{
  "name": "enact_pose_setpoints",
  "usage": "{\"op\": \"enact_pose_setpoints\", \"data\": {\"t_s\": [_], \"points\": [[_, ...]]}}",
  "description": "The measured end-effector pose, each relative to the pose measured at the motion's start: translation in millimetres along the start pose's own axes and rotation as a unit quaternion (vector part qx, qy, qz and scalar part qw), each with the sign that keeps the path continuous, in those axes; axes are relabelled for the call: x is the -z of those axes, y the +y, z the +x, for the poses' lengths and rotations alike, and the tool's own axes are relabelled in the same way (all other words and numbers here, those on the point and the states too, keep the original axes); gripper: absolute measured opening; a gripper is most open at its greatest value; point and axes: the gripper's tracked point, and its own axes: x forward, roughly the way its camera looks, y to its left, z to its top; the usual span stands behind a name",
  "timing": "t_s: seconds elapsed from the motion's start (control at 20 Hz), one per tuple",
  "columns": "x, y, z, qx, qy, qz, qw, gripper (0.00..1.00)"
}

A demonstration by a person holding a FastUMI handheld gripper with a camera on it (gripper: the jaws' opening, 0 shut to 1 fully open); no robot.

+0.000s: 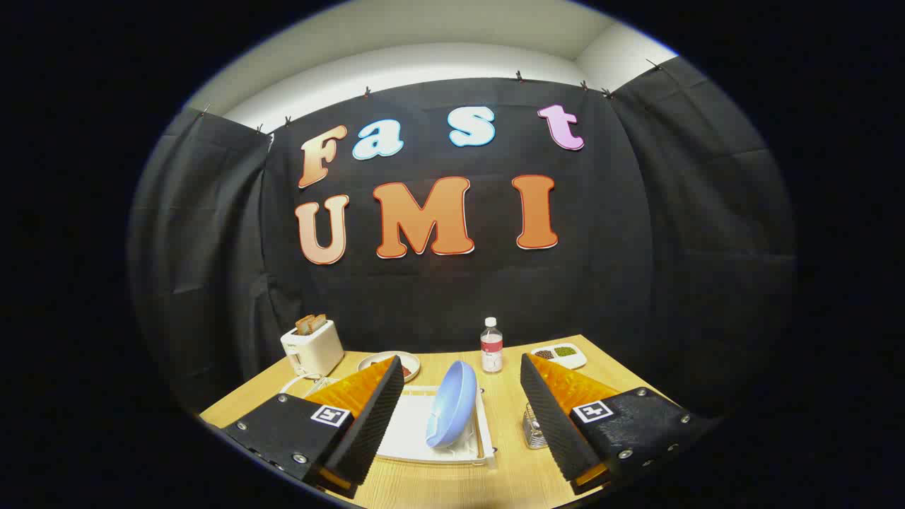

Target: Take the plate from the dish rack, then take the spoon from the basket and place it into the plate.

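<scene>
A light blue plate (452,404) stands on edge, leaning, in a white dish rack (413,431) on the wooden table. My gripper (463,385) hangs open above the near part of the table, its two black ribbed fingers (375,417) spread wide, one on each side of the plate and apart from it. A small metal mesh basket (535,429) sits just right of the rack, partly hidden behind the right finger; its contents are too hidden to tell.
A white toaster (312,347) with bread in its slots stands at the back left. A small plate (406,365) with dark bits lies behind the left finger. A water bottle (491,345) and a white two-part dish (562,353) stand at the back.
</scene>
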Motion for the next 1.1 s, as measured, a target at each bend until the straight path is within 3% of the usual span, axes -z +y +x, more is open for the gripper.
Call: {"op": "enact_pose_setpoints", "data": {"t_s": [1.1], "points": [[20.0, 0.8, 3.5, 0.004, 0.034, -0.012, 0.999, 0.99]]}}
